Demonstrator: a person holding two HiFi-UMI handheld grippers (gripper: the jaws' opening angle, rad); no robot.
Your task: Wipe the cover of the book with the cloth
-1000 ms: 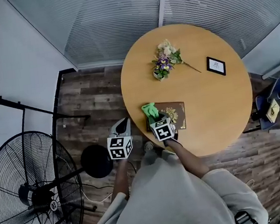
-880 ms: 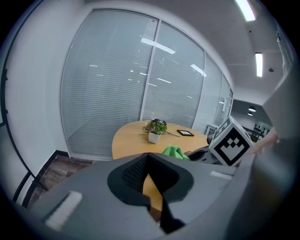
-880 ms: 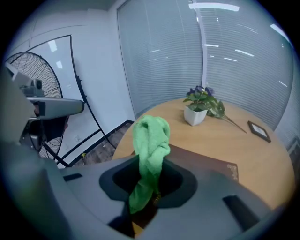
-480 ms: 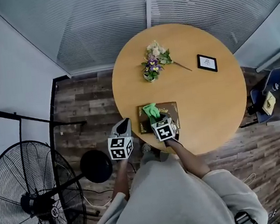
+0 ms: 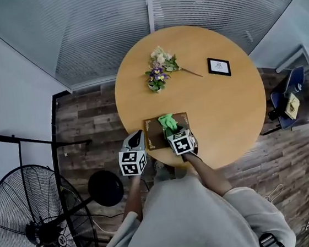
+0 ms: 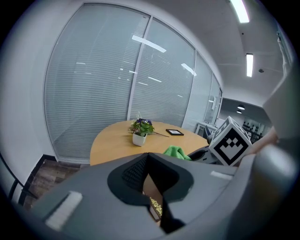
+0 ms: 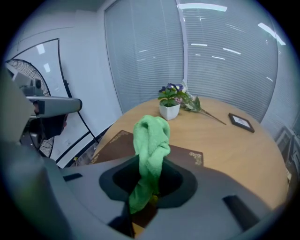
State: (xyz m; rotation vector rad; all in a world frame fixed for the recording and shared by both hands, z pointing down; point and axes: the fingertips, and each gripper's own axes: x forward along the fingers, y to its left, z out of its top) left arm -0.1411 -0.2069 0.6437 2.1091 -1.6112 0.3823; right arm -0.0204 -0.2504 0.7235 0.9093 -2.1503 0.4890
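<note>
A brown book [image 5: 153, 131] with gold ornaments lies flat near the front edge of the round wooden table [image 5: 225, 112]. My right gripper [image 5: 173, 130] hangs over the book's middle, shut on a green cloth [image 5: 168, 122] that bunches up above its jaws. In the right gripper view the cloth [image 7: 151, 140] stands up from the right gripper [image 7: 149, 164], with the book [image 7: 187, 153] beneath. My left gripper [image 5: 138, 135] is shut and holds nothing, just off the table's left front edge. Through the left gripper [image 6: 149, 158] a strip of the book [image 6: 156, 208] shows.
A small white pot of flowers [image 5: 156, 77] and a framed picture [image 5: 219, 66] sit further back on the table. A large black floor fan [image 5: 38, 222] and a round black base [image 5: 105, 188] stand to the left. A blue chair [image 5: 285, 100] is at the right.
The right gripper with the cloth has slid rightwards over the cover, from the book's left edge to about its middle. The left gripper has stayed beside the table edge.
</note>
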